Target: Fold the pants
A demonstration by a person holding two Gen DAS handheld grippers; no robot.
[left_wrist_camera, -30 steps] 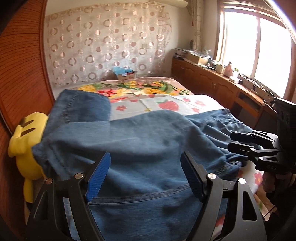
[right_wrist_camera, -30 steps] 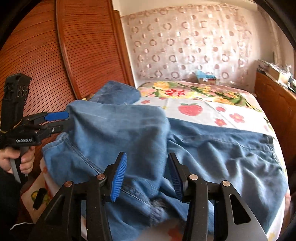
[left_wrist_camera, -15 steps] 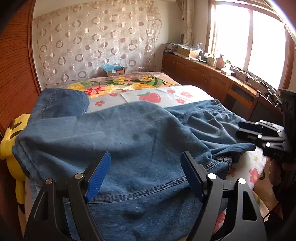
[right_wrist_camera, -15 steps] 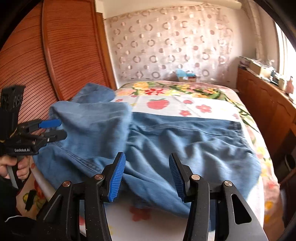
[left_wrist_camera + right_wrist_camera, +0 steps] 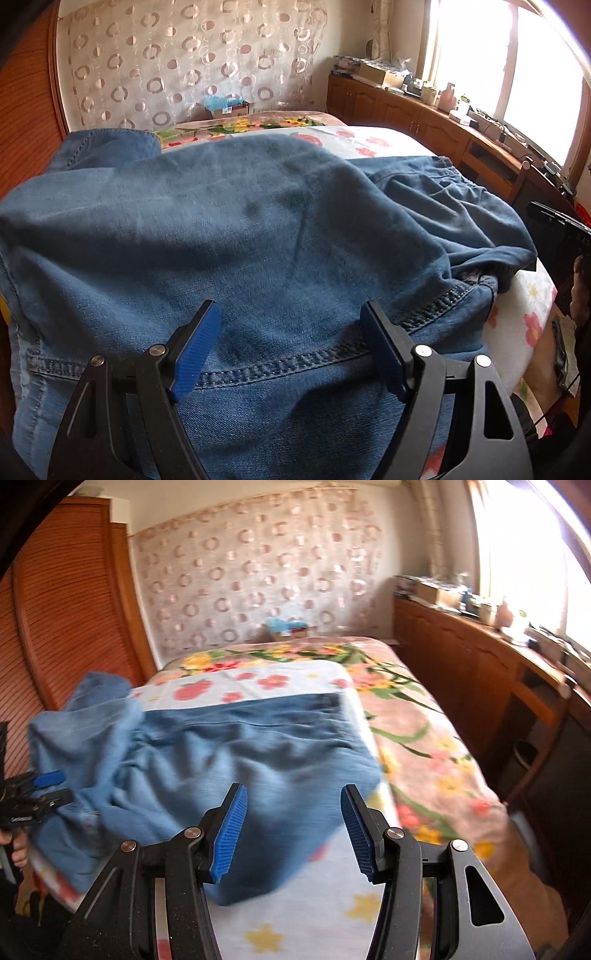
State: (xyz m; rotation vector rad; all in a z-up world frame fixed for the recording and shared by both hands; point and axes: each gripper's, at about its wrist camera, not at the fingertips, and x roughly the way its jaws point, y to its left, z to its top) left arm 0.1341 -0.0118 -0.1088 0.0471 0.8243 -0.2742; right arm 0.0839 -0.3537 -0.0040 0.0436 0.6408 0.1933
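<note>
The blue denim pants [image 5: 258, 236] lie spread on the bed [image 5: 424, 760], on a white flower-printed sheet [image 5: 295, 915] laid over a floral blanket, with one leg folded across the rest so the cloth bunches in loose wrinkles toward the wardrobe side. The left tongs [image 5: 291, 350] hang directly above the denim, their blue-padded fingers spread wide and holding nothing; a stitched seam of the pants runs across just beneath the gap between them. The right tongs [image 5: 293, 830] are likewise wide apart and empty, poised over the near edge of the pants where the denim meets the bare sheet. In the right wrist view, which is blurred, the left tongs appear at the far left beside the bunched leg, gripped by a hand [image 5: 16, 849]. In the left wrist view the waistband end lies toward the window side, near the edge of the mattress. A wooden sideboard [image 5: 480, 672] with small items stands beneath the window.
</note>
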